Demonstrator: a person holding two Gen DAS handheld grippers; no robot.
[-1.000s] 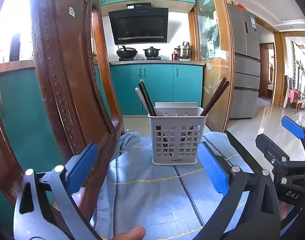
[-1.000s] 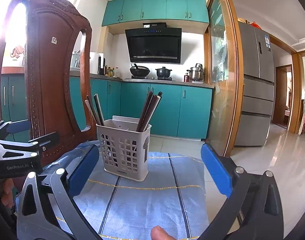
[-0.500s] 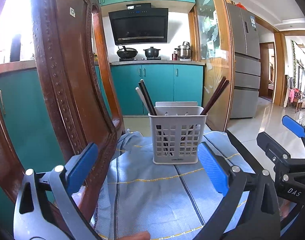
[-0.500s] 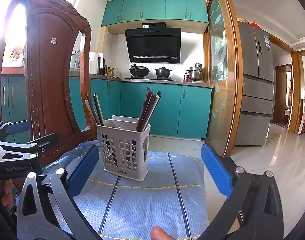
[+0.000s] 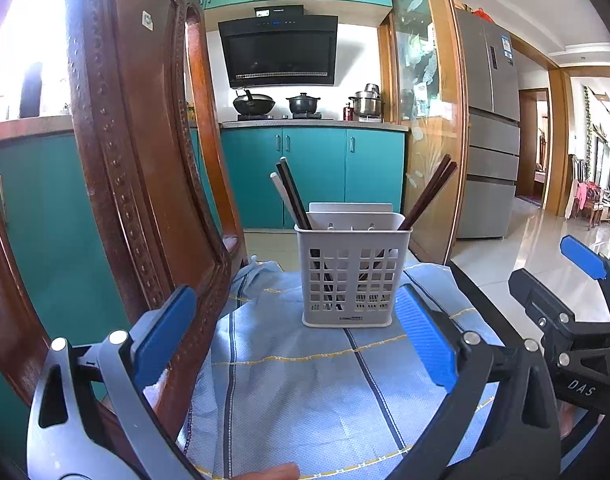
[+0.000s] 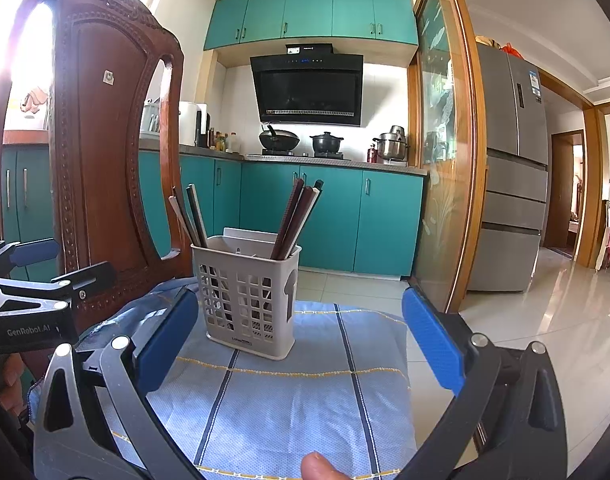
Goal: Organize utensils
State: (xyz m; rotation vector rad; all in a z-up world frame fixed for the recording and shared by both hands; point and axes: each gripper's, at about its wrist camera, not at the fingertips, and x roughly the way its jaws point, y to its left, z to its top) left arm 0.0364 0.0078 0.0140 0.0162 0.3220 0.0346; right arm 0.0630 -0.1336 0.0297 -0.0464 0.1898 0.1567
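White perforated plastic utensil basket (image 5: 353, 276) stands upright on light-blue cloth with dark stripes and yellow stitching (image 5: 305, 392), near its far end. Dark chopsticks (image 5: 291, 194) lean left in basket; reddish-brown chopsticks (image 5: 429, 192) lean right. Small label on basket base, unreadable.

Left gripper (image 5: 293, 344): blue-padded jaws spread wide, nothing between. Right gripper (image 6: 301, 344): jaws spread wide, nothing held. Both short of basket.

Readable markings: "DAS" on right gripper body, "GenRobot.AI" on left gripper body.

Carved brown wooden chair back (image 6: 105, 140) left of basket.

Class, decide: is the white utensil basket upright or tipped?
Upright: the basket sits flat on the blue cloth, chopsticks leaning out its top.
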